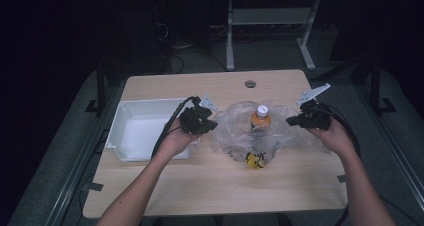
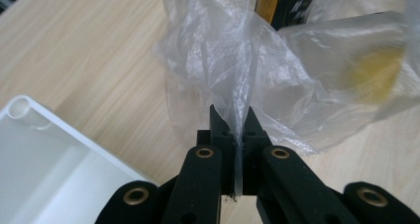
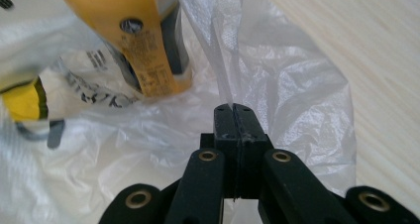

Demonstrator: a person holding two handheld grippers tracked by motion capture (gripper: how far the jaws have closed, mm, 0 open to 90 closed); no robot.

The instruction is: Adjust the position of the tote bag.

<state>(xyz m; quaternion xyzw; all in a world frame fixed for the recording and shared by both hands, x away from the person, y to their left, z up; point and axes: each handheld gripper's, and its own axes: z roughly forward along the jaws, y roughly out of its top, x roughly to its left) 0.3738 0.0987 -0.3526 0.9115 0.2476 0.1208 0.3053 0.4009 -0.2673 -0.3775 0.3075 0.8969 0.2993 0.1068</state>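
Overhead camera first. Clear plastic bag (image 1: pixel 252 128) lay crumpled near the middle of the wooden table (image 1: pixel 200 186), with an orange bottle (image 1: pixel 260 118) standing upright in it and a small yellow item (image 1: pixel 255 160) at its near edge. White tray (image 1: pixel 137 131) sat just beside the bag on the left. I had the left gripper (image 1: pixel 209 124) at the bag's left rim and the right gripper (image 1: pixel 295 120) at its right rim. From this height I could not make out the jaws themselves.

Left gripper view: jaws pressed together on a fold of the bag film (image 2: pixel 237 100), pinched right at the tips. Tray corner (image 2: pixel 25 110) lay below left. My judgement: the grip was thin, so any pull should go slow and outward, to spread the mouth without tearing or slipping.

Right gripper view: jaws pinched a strip of the film (image 3: pixel 225 70), again only at the tips. Bottle (image 3: pixel 129 30) loomed close, tilted in frame. I judged both hands should pull evenly so that the bottle stays upright.

Unclear: the bottle cap was cut off in both gripper views; the yellow item was blurred behind the film (image 2: pixel 369 73), and I could not identify it. I could not tell how many layers of film each gripper held.
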